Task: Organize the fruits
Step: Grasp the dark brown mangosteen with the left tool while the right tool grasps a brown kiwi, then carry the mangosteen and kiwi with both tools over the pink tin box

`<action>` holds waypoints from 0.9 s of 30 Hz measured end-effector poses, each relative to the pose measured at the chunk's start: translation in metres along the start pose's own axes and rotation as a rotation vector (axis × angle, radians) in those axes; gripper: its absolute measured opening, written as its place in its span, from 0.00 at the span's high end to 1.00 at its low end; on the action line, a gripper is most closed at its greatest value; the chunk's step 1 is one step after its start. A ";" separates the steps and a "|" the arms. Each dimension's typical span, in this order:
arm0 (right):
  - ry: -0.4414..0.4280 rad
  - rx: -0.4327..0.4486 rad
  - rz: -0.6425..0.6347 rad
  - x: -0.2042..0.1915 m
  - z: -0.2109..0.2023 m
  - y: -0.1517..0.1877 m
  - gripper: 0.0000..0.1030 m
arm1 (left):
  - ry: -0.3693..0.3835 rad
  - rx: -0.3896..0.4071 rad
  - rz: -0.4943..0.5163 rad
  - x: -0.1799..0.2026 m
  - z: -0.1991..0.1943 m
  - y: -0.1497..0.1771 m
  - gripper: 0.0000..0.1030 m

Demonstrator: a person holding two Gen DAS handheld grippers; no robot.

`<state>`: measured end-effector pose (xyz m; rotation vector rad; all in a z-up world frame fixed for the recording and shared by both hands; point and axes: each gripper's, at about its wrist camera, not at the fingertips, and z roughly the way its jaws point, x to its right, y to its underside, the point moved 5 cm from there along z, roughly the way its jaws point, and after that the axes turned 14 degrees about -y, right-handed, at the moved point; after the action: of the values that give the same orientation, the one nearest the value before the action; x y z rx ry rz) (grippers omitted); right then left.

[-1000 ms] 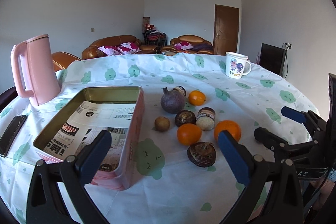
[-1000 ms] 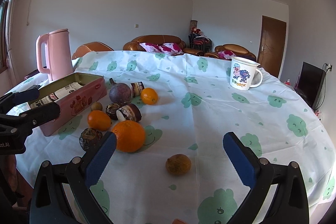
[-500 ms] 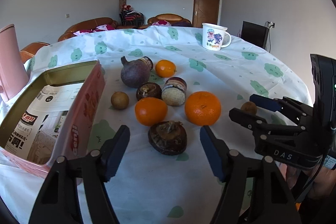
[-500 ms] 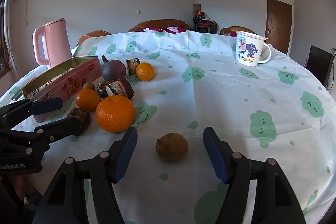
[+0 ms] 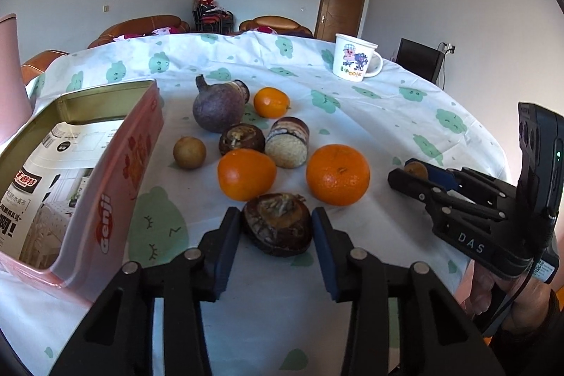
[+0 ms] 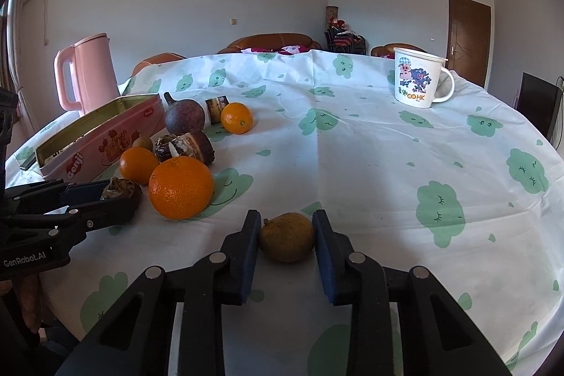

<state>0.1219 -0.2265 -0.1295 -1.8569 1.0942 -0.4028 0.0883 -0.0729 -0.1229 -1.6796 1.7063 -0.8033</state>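
Starting: both grippers down at fruit, nothing moved yet by the look of it
Left gripper (image 5: 276, 231): jaws narrowed around the dark fruit (image 5: 277, 223), pads just beside or touching its sides; fruit sits on the cloth, cannot tell if squeezed firm
Right gripper (image 6: 286, 236): jaws narrowed around the brown fruit (image 6: 287, 236) near the table's near edge, pads at its sides, fruit not lifted
Tin (image 5: 105, 185): open, at the table's left side; only printed paper shows inside, no fruit in the part seen
Done: judged nothing, no fruit in the tin
Left: all of it
Loose fruit: big orange (image 5: 337, 174), mid orange (image 5: 246, 174), small orange (image 5: 271, 102), purple fruit (image 5: 218, 108), small tan fruit (image 5: 189, 152), second dark fruit (image 5: 241, 139), cut roll-like piece (image 5: 287, 147); clustered mid-table, just right of the tin
Next: probably lift both held fruits and carry to the tin; left one is nearer to it
Other: mug (image 6: 417, 78) far right side, pink kettle (image 6: 86, 73) far left, both well apart from the fruit
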 end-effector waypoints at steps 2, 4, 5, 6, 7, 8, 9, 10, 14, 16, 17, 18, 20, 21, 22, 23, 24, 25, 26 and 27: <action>-0.007 0.011 -0.008 -0.003 -0.002 -0.002 0.69 | 0.008 0.014 0.003 0.000 -0.004 -0.001 0.58; -0.017 0.024 -0.017 -0.007 -0.005 -0.004 0.69 | 0.004 0.035 0.012 0.001 -0.009 -0.002 0.58; -0.020 0.028 -0.021 -0.009 -0.006 -0.006 0.69 | -0.001 0.046 0.017 0.001 -0.011 -0.003 0.58; -0.026 0.033 -0.025 -0.011 -0.007 -0.007 0.69 | -0.004 0.055 0.020 0.001 -0.014 -0.004 0.58; -0.033 0.040 -0.030 -0.013 -0.009 -0.008 0.69 | -0.007 0.063 0.020 0.000 -0.016 -0.005 0.58; -0.039 0.047 -0.036 -0.016 -0.010 -0.010 0.69 | -0.011 0.072 0.021 0.000 -0.019 -0.005 0.58; -0.044 0.053 -0.043 -0.019 -0.011 -0.011 0.69 | -0.015 0.080 0.023 -0.001 -0.021 -0.006 0.58; -0.050 0.059 -0.048 -0.022 -0.013 -0.013 0.69 | -0.022 0.089 0.023 -0.002 -0.023 -0.007 0.58; -0.081 0.085 -0.077 -0.036 -0.016 -0.019 0.69 | -0.042 0.124 0.020 -0.006 -0.030 -0.011 0.58; -0.096 0.096 -0.088 -0.043 -0.018 -0.022 0.69 | -0.055 0.139 0.018 -0.009 -0.033 -0.014 0.58; -0.101 0.100 -0.095 -0.046 -0.018 -0.024 0.69 | -0.060 0.145 0.015 -0.010 -0.035 -0.014 0.58; -0.106 0.100 -0.103 -0.049 -0.017 -0.026 0.69 | -0.065 0.150 0.012 -0.012 -0.036 -0.015 0.58; -0.116 0.103 -0.116 -0.055 -0.015 -0.029 0.69 | -0.076 0.162 0.008 -0.015 -0.039 -0.017 0.58; -0.123 0.104 -0.121 -0.058 -0.014 -0.031 0.69 | -0.081 0.166 0.005 -0.016 -0.040 -0.017 0.58; -0.132 0.104 -0.124 -0.060 -0.013 -0.033 0.69 | -0.084 0.170 0.002 -0.018 -0.041 -0.018 0.58; -0.141 0.104 -0.127 -0.063 -0.012 -0.035 0.69 | -0.088 0.174 -0.001 -0.020 -0.042 -0.019 0.58; -0.147 0.104 -0.131 -0.065 -0.011 -0.036 0.69 | -0.094 0.177 -0.003 -0.022 -0.043 -0.019 0.58; -0.151 0.104 -0.135 -0.068 -0.010 -0.038 0.69 | -0.099 0.180 -0.007 -0.024 -0.044 -0.019 0.58; -0.154 0.105 -0.140 -0.070 -0.010 -0.039 0.69 | -0.101 0.183 -0.010 -0.025 -0.044 -0.020 0.58; -0.158 0.108 -0.145 -0.073 -0.009 -0.041 0.69 | -0.103 0.185 -0.013 -0.027 -0.045 -0.020 0.58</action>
<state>0.0968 -0.1646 -0.0791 -1.8445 0.8196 -0.3839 0.0665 -0.0458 -0.0786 -1.5804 1.5053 -0.8390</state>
